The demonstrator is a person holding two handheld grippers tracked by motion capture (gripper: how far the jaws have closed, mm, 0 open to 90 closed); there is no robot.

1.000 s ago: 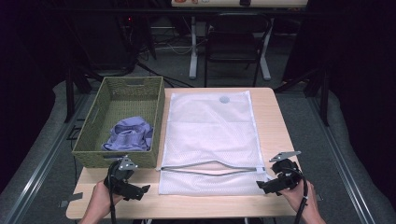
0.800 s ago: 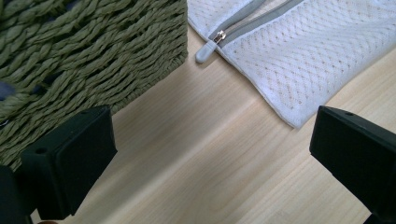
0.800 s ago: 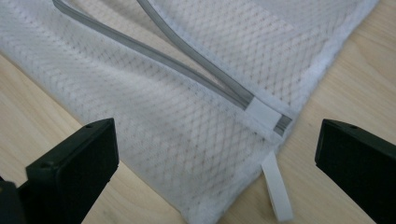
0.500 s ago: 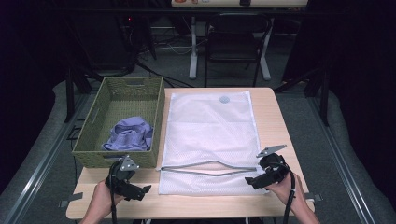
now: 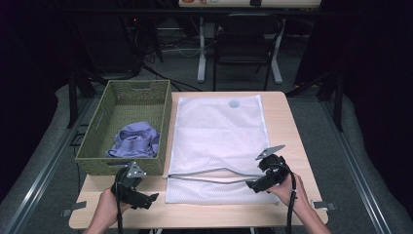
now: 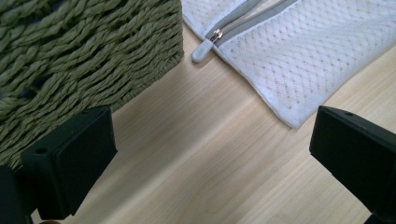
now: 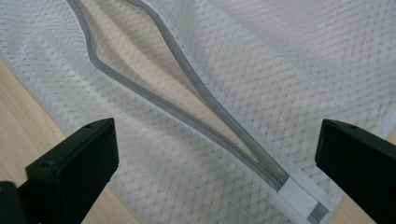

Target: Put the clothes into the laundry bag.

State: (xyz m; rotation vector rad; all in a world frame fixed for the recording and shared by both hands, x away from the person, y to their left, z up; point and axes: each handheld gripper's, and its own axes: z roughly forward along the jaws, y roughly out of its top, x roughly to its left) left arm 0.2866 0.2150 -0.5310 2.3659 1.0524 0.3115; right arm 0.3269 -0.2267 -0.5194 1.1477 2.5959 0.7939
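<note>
A white mesh laundry bag (image 5: 216, 146) lies flat on the wooden table (image 5: 292, 126), stretching from the far edge almost to the near one. Its grey zipper (image 5: 209, 174) runs across the near part and it's gaping, the two grey tapes bowed apart in the middle. The small grey zipper pull (image 6: 204, 49) sits at the bag's left end, right by the basket corner.

Over at the bag's right end, the right gripper (image 5: 257, 184) hangs just above the zipper's closed end; in the right gripper view its two black jaws stand wide apart with the zipper tapes (image 7: 196, 100) running between them, nothing clamped. The right hand (image 5: 287, 190) holds it from the near edge.

Left of the bag, a green woven basket (image 5: 100, 134) sits touching or just beside the bag's edge, with a crumpled lavender cloth (image 5: 135, 141) inside. The left gripper (image 5: 143, 200) is low over bare table near the basket's front corner, jaws spread wide and empty, the bag's near left corner (image 6: 289, 119) between them farther ahead.
</note>
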